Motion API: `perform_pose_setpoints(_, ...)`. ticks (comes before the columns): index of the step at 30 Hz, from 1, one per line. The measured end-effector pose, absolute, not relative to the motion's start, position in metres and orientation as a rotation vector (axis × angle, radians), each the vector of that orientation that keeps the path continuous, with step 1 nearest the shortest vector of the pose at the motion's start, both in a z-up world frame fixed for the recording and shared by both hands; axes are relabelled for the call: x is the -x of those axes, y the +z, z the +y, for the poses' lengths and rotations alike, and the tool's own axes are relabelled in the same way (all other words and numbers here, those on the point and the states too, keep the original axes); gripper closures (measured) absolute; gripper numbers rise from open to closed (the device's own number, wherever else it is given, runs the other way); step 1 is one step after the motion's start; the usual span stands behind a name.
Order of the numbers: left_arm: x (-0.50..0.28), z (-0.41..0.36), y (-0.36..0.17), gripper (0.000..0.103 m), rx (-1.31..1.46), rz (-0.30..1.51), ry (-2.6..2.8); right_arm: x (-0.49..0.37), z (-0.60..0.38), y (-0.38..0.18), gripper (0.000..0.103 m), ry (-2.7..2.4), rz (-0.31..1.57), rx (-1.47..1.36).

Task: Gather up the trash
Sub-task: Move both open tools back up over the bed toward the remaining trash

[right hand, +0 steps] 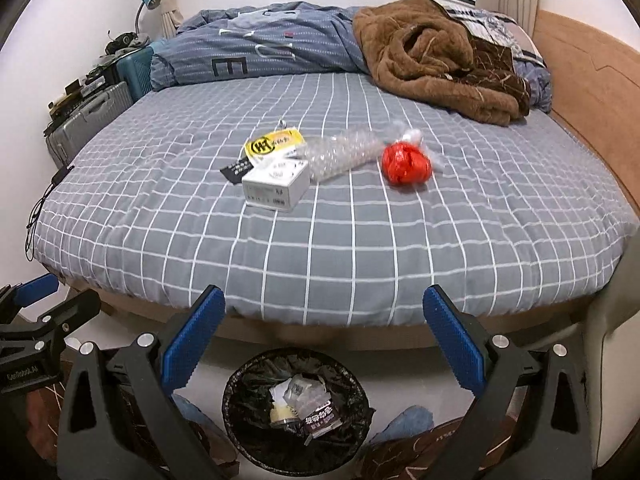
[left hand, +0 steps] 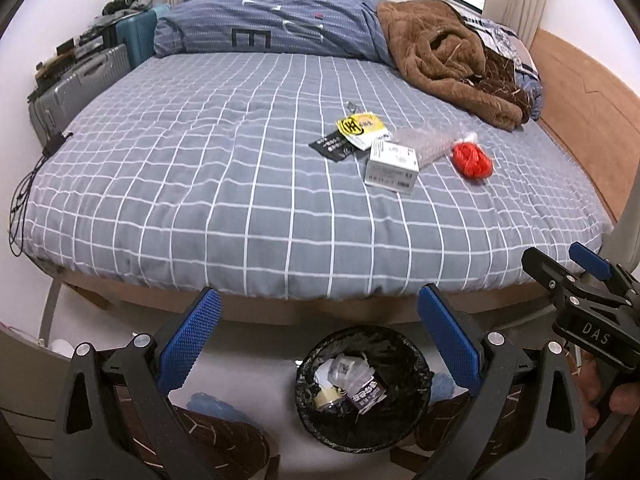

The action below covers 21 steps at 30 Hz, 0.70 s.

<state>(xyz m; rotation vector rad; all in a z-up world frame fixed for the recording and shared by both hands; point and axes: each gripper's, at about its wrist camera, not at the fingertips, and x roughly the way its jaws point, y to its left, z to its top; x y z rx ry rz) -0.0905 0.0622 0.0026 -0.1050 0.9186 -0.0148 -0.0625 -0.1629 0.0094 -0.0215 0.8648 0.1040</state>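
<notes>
Trash lies in a cluster on the grey checked bed: a white box [left hand: 392, 166] [right hand: 276, 186], a yellow packet [left hand: 362, 128] [right hand: 274, 146], a black wrapper [left hand: 331, 146] [right hand: 236, 170], clear bubble wrap [left hand: 424, 142] [right hand: 340, 154] and a crumpled red bag [left hand: 472, 158] [right hand: 406, 166]. On the floor at the bed's foot stands a black-lined bin [left hand: 362, 388] [right hand: 298, 408] holding several wrappers. My left gripper [left hand: 320, 340] hangs open above the bin, empty. My right gripper [right hand: 326, 344] is open and empty too, also over the bin.
A brown blanket [right hand: 432, 56] and a blue duvet [left hand: 272, 24] are heaped at the far end of the bed. Suitcases [left hand: 80, 88] stand along the left wall. A wooden headboard [right hand: 592, 92] runs along the right. Patterned trouser legs and blue slippers [right hand: 408, 420] flank the bin.
</notes>
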Motion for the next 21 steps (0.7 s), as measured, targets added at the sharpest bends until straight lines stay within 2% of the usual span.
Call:
perform_pose_setpoints(10,0.047,0.064,0.013,0.006,0.106,0.915,-0.012,0.024,-0.168,0.019,0.008,0.108,0.864,0.025)
perform_pose_setpoints(21,-0.036,0.070,-0.009,0.006,0.129,0.956,-0.008,-0.048,-0.186,-0.001,0.008,0.080,0.902,0.040)
